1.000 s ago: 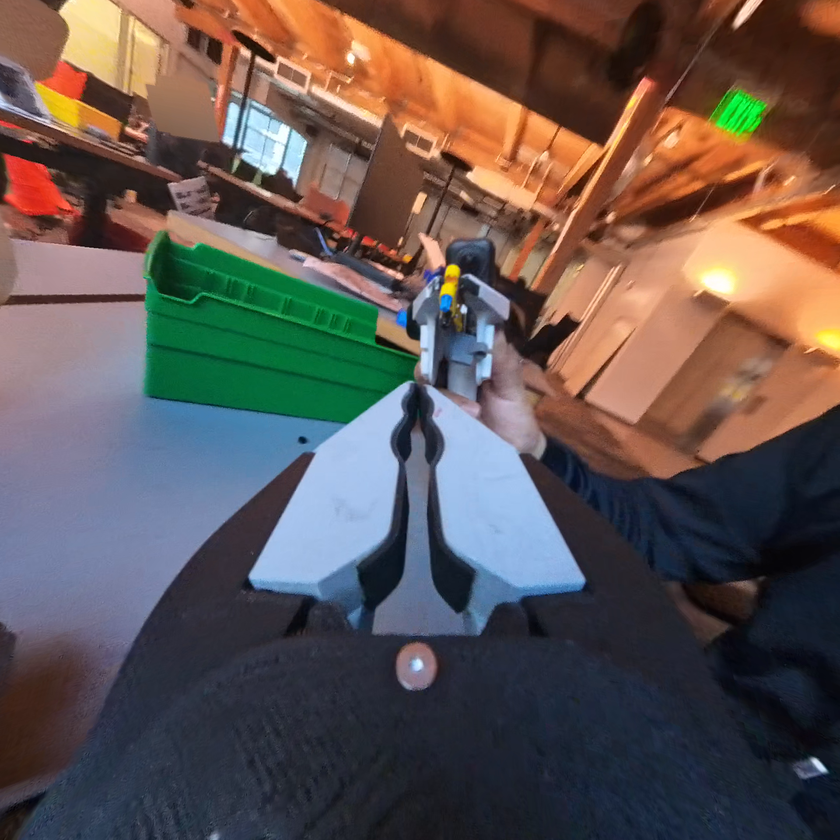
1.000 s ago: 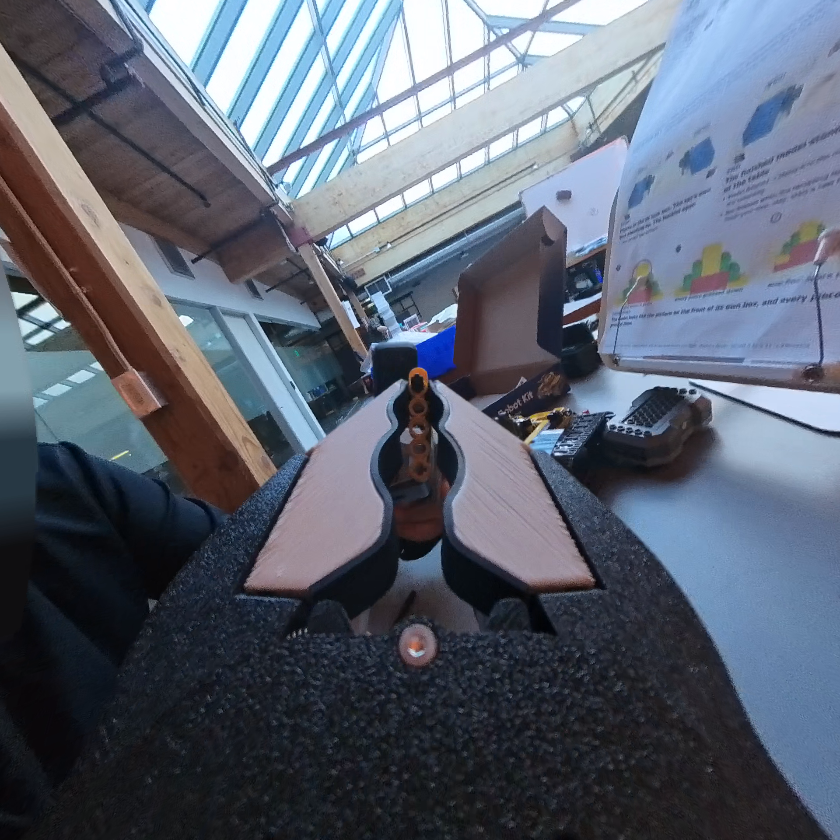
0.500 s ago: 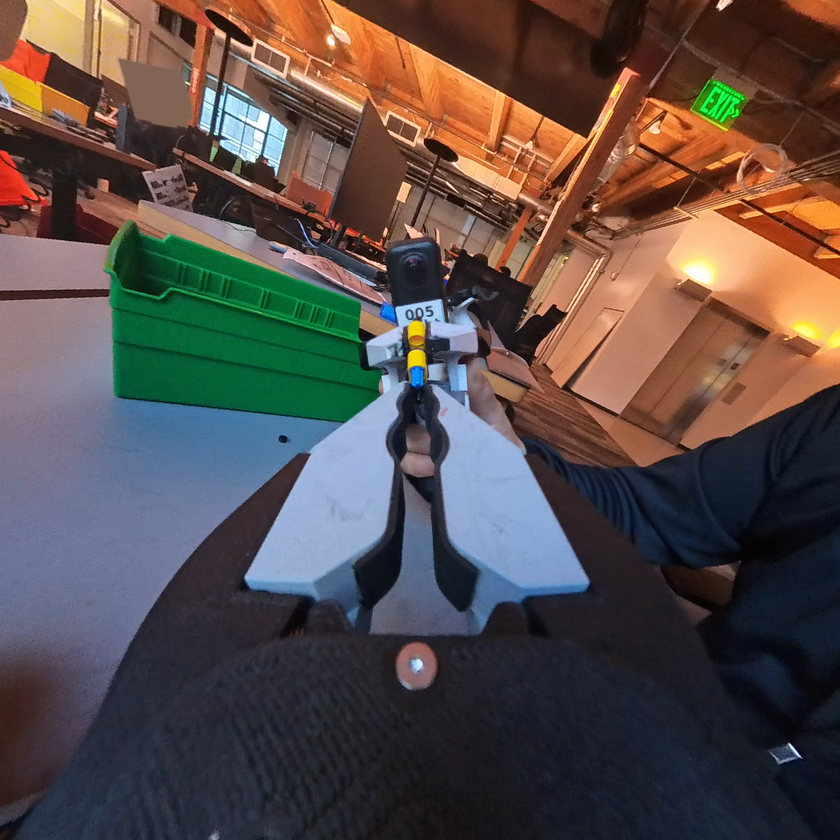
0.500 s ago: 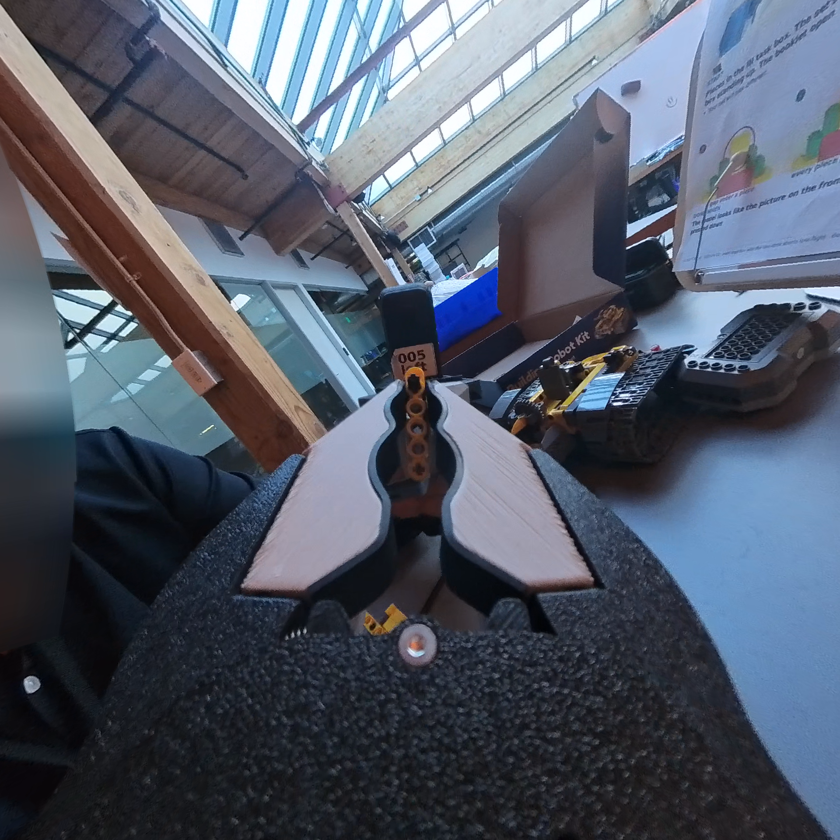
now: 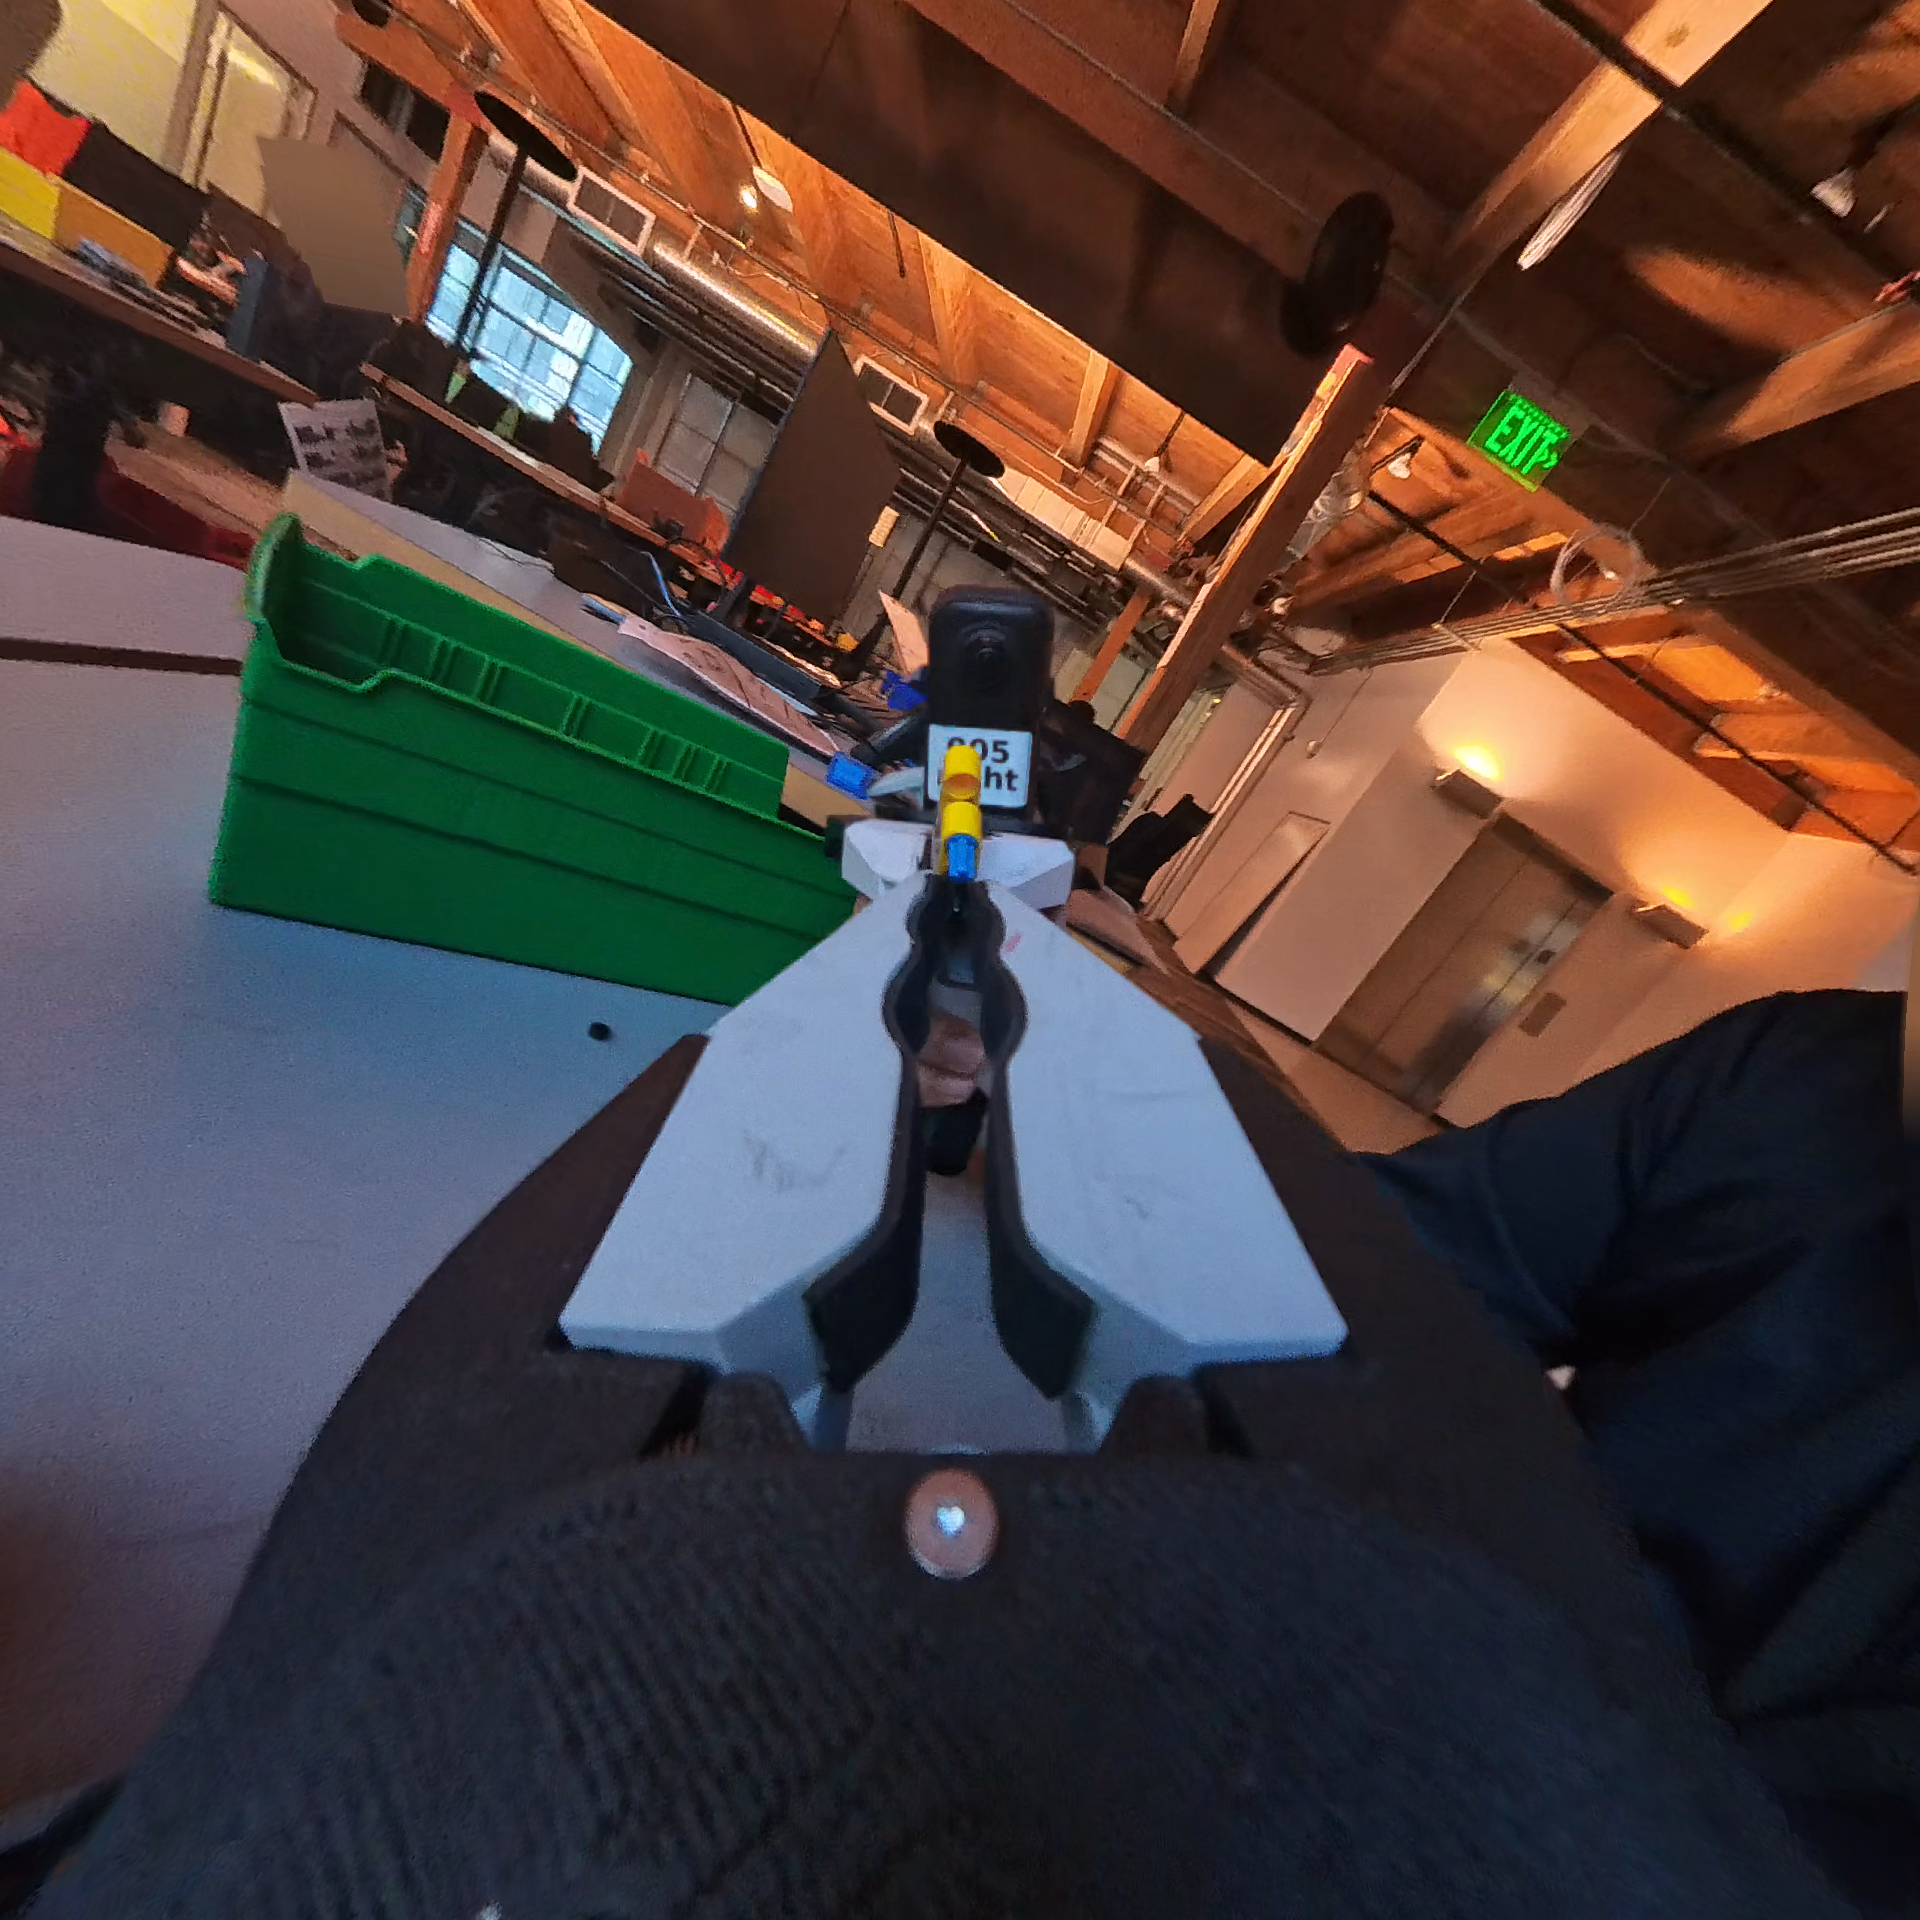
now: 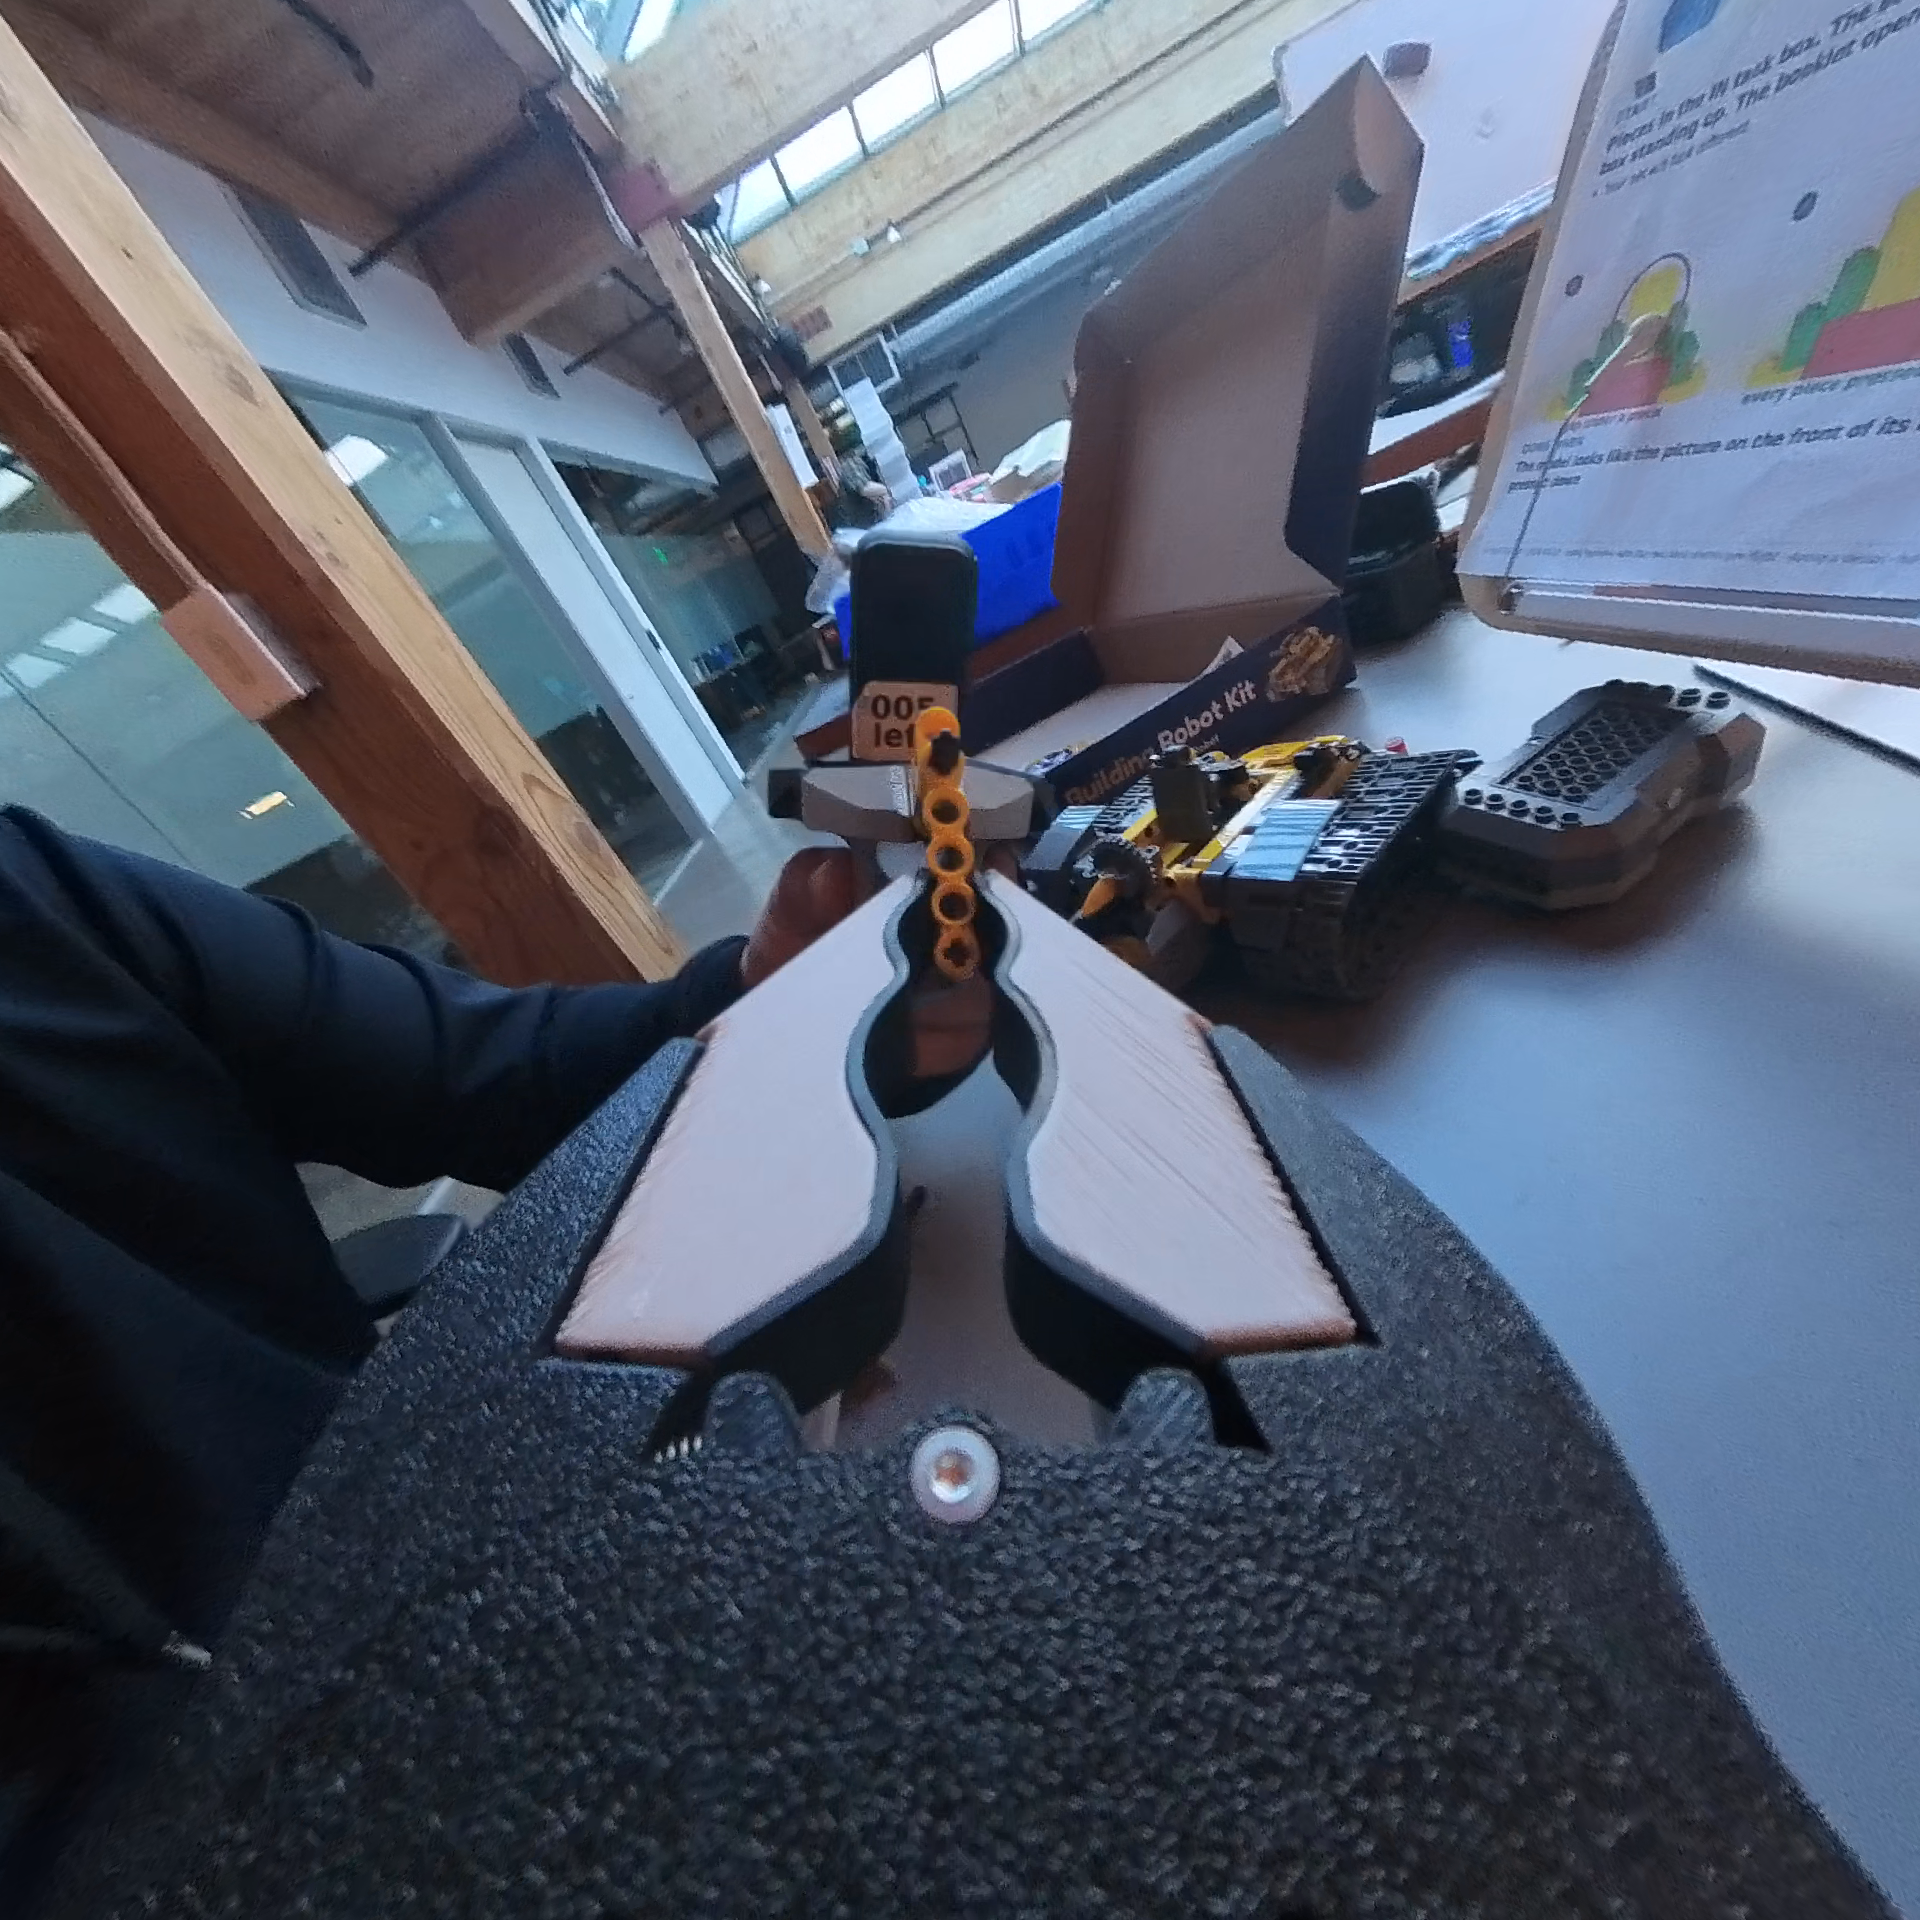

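My right gripper [image 6: 951, 883] is shut on a yellow-orange brick beam with holes [image 6: 948, 831], which sticks out upright past its brown fingers. A small black pin [image 6: 940, 744] sits in the beam's top hole. My left gripper [image 5: 954, 899], with grey fingers, is shut, and I cannot tell if anything small is between its tips. The two grippers face each other almost tip to tip above the table. In the left wrist view the beam [image 5: 958, 790] shows edge-on with a blue pin [image 5: 958, 857], just beyond my left tips. The left gripper [image 6: 914, 808] shows behind the beam in the right wrist view.
Stacked green bins [image 5: 499, 790] stand on the grey table [image 5: 260, 1143] to the left. A black and yellow tracked brick model [image 6: 1247, 831], a black brick part [image 6: 1600, 769], an open cardboard box [image 6: 1195, 416] and a standing instruction sheet [image 6: 1714, 312] are on the right. A person's dark sleeve [image 6: 260, 1039] reaches in. Left and right tips are no more than a few centimetres apart.
The two grippers have come closer together, and the beam now stands right at my left tips. The right wrist view has tilted down toward the table. Both grippers stay shut.
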